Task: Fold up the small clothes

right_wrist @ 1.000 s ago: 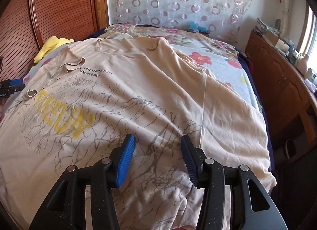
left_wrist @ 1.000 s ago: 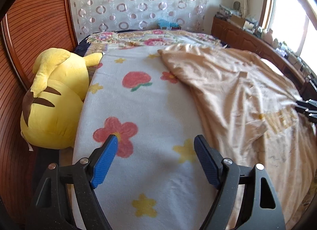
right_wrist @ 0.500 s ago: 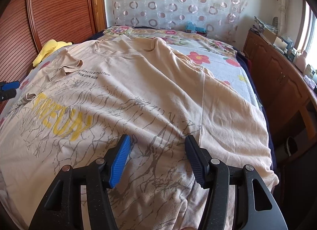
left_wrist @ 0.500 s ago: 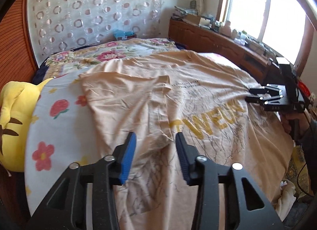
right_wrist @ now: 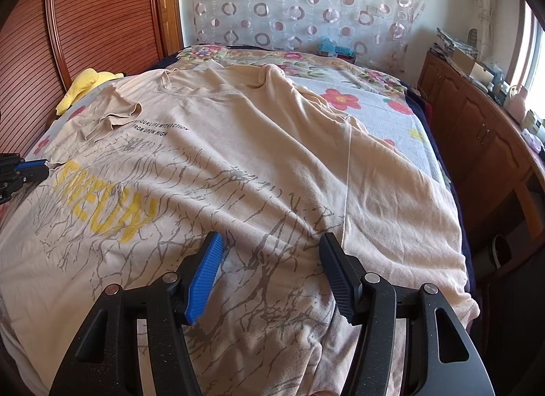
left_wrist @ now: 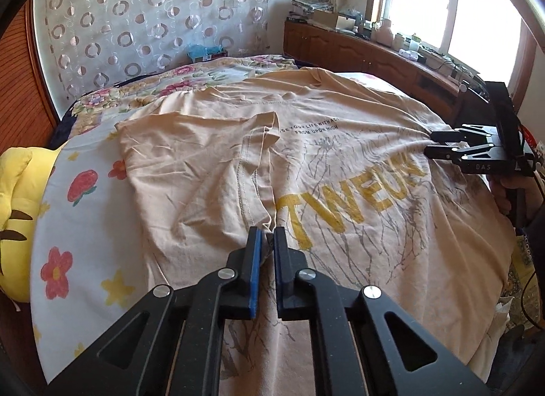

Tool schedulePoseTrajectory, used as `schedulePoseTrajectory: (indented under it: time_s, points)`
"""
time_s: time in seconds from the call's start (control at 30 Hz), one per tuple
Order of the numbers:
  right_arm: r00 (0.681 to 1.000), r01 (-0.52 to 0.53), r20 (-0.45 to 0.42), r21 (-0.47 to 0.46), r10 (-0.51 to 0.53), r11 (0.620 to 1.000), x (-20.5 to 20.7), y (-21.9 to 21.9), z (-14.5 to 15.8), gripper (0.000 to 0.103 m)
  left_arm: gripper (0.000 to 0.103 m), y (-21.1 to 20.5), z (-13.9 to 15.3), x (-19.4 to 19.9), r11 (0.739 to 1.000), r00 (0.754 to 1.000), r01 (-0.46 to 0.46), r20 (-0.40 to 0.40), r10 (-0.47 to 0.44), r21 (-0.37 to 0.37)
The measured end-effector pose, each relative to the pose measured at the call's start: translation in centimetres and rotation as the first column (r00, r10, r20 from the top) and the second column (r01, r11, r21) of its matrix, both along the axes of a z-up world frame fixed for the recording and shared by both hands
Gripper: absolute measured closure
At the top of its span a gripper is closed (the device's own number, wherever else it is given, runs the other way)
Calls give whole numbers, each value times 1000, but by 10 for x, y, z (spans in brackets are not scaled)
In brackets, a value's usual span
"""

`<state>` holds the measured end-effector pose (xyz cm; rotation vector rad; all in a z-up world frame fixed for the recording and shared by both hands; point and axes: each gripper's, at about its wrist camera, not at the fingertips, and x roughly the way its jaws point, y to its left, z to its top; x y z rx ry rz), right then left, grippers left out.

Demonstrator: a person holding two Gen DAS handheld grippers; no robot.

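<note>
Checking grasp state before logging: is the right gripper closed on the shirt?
No. In the right wrist view the right gripper has its jaws spread wide over the beige T-shirt, clamping no cloth.

1. Daylight enters through the bright overexposed glass window (left_wrist: 477,4), blown out white.
2. Opposite the window, the reddish slatted wooden panel (right_wrist: 102,14) lies dimmer.
3. Fisheye curvature and dark vignetting mark frame edges; focus sharp.

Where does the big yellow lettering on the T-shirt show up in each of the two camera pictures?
Left wrist view: the yellow lettering sits right of centre, just beyond the left gripper, which is shut on a fold of the T-shirt.
Right wrist view: the yellow lettering lies at the left, ahead of the open right gripper.
Shared landmark: the small black print just above the lettering.
</note>
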<state>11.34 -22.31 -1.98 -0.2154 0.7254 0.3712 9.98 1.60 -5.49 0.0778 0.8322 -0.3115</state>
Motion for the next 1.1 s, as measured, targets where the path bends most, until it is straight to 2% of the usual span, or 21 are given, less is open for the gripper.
schedulePoseTrajectory:
  time_s: [0.3,0.53,0.77,0.83,0.9,0.93,1.1]
  points:
    - [1000,0,0,0,0,1000,0,0,0,41,94,-3,8,-11,1000,1000,-7,11,7,8]
    - [1000,-1,1,0,1,1000,0,0,0,40,84,2,22,-17,998,998,-25,48,27,-51]
    - [1000,-1,1,0,1,1000,0,0,-1,39,76,-2,38,-25,999,994,-30,106,34,-32]
    - [1000,-1,2,0,1,1000,0,0,-1,39,69,-3,41,-27,999,992,-32,121,36,-33]
    - [1000,-1,2,0,1,1000,0,0,-1,39,68,-4,44,-27,999,990,-37,134,41,-29]
    - [1000,-1,2,0,1,1000,0,0,-1,39,65,-5,44,-27,999,989,-41,138,44,-25]
    - [1000,-1,2,0,1,1000,0,-1,-1,38,64,-7,45,-29,998,985,-59,160,59,-4]
